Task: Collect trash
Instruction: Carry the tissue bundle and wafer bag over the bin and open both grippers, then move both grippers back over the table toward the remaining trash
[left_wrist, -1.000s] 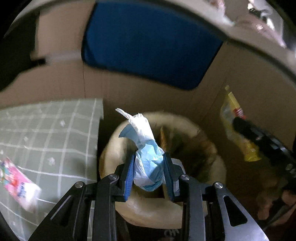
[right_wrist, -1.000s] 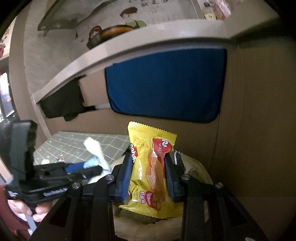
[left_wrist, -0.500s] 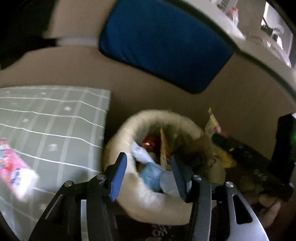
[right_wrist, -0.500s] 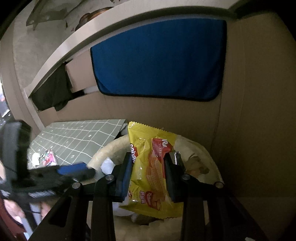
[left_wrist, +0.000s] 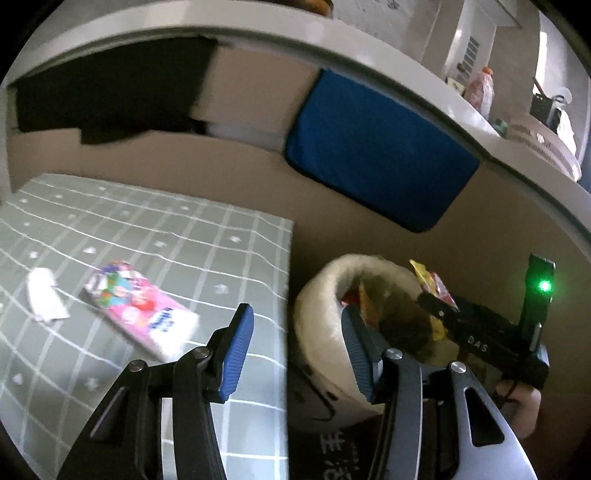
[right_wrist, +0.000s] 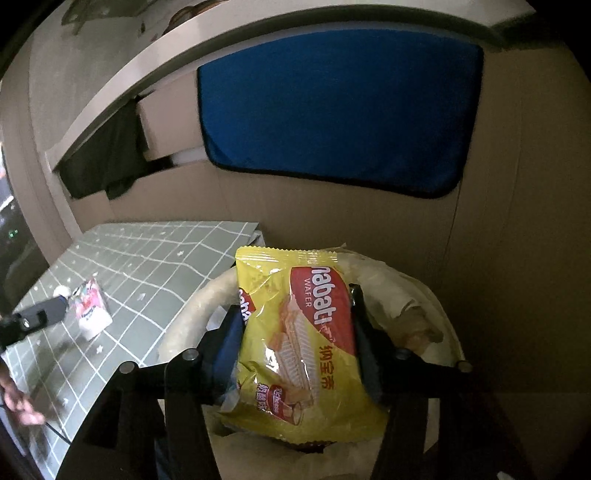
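Observation:
My right gripper (right_wrist: 295, 306) hangs over the cream trash bin (right_wrist: 199, 314). Its jaws are opening, and the yellow wafer wrapper (right_wrist: 295, 339) sits loose between them, spread flat and sagging toward the bin. My left gripper (left_wrist: 295, 317) is open and empty, straddling the gap between the table edge and the bin (left_wrist: 321, 295). On the green checked table cloth (left_wrist: 147, 229), just left of its fingers, lie a pink packet (left_wrist: 140, 314) and a white paper scrap (left_wrist: 44, 299). The left wrist view also shows the wrapper (left_wrist: 432, 284) over the bin.
Brown cardboard walls (right_wrist: 498, 258) close in behind and to the right of the bin, with a blue cloth (right_wrist: 332, 103) hung on them. A white shelf edge (left_wrist: 369, 55) runs above. A hand (right_wrist: 18, 402) shows at the table's near left.
My left gripper let the blue-white crumpled paper fall into the bin, then swung left toward the table. The right gripper dipped lower over the bin and its jaws spread around the wrapper.

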